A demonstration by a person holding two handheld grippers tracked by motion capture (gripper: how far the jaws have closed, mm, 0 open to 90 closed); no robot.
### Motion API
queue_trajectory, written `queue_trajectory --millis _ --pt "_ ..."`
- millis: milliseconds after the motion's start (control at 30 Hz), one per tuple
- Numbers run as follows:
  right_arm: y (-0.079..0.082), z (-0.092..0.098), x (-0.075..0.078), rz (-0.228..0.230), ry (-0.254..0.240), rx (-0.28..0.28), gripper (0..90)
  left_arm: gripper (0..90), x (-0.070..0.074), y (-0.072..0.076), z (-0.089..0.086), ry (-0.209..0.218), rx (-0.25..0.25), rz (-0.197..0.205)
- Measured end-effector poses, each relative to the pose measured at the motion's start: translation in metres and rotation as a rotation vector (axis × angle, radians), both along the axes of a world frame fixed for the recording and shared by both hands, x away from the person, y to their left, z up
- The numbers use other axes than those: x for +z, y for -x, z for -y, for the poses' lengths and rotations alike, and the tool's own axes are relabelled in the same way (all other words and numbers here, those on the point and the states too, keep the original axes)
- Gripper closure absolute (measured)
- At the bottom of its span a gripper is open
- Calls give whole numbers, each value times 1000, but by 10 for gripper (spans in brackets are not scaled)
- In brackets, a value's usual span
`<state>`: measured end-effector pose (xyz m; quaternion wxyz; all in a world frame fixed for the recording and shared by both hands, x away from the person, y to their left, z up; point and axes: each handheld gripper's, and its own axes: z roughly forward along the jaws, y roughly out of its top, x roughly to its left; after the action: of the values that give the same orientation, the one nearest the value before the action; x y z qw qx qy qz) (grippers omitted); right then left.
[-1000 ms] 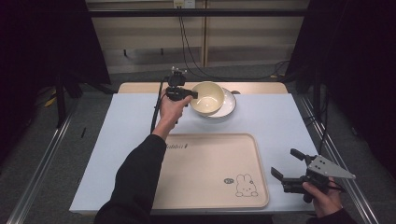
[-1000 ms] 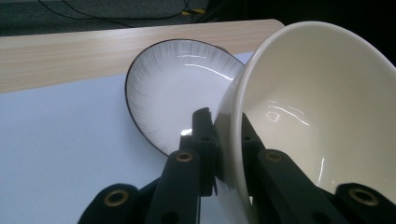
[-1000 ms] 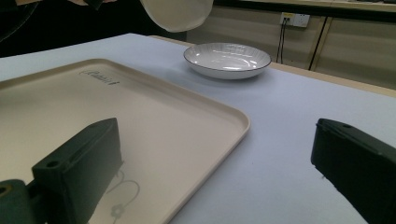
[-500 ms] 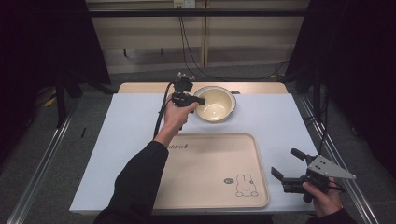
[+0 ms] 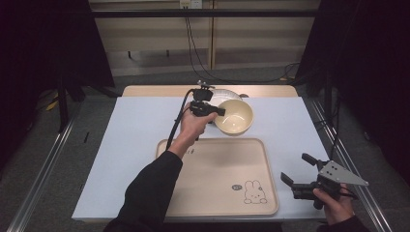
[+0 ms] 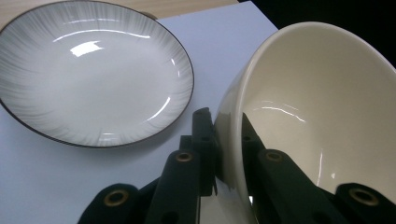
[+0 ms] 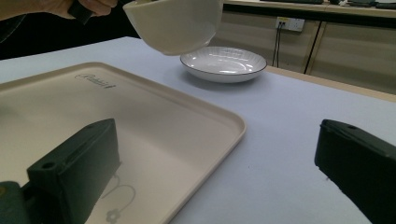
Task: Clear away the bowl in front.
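The left claw (image 6: 229, 140) pinches the rim of the cream bowl (image 5: 234, 117), a stiff, glossy, breakable, likely slippery thing, held tilted above the table (image 5: 135, 125) between plate (image 6: 88, 70) and tray (image 5: 217, 174), while the right claw (image 5: 302, 174) gapes empty.

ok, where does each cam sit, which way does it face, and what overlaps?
High view: above the person's side, looking forward and down at the table; both forearms and the left gripper and right gripper show.
Left gripper view: rides the left gripper, looks along jaws clamped on the bowl rim.
Right gripper view: rides the right gripper, low over the tray, its jaws apart; the left hand is far off.
Shared: all see the bowl and plate.
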<state>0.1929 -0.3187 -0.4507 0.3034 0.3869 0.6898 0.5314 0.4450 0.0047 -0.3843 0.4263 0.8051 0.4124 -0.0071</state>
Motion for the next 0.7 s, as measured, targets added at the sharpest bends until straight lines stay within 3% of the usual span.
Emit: queue_trajectory --millis 200,400,533,633,700 --pt "0 -1 0 -1 0 4 0 836 -8 4 15 6 -24 -13" --pt "0 -1 0 -2 -2 4 0 835 -18 11 31 -17 -41 -35" --pt "0 -1 0 3 -2 2 0 835 -27 15 44 -43 -80 -53" --pt "0 -1 0 4 0 5 0 835 -31 16 48 -39 -84 -63" --pt "0 -1 0 5 2 2 0 836 -35 15 48 -60 -99 -65"
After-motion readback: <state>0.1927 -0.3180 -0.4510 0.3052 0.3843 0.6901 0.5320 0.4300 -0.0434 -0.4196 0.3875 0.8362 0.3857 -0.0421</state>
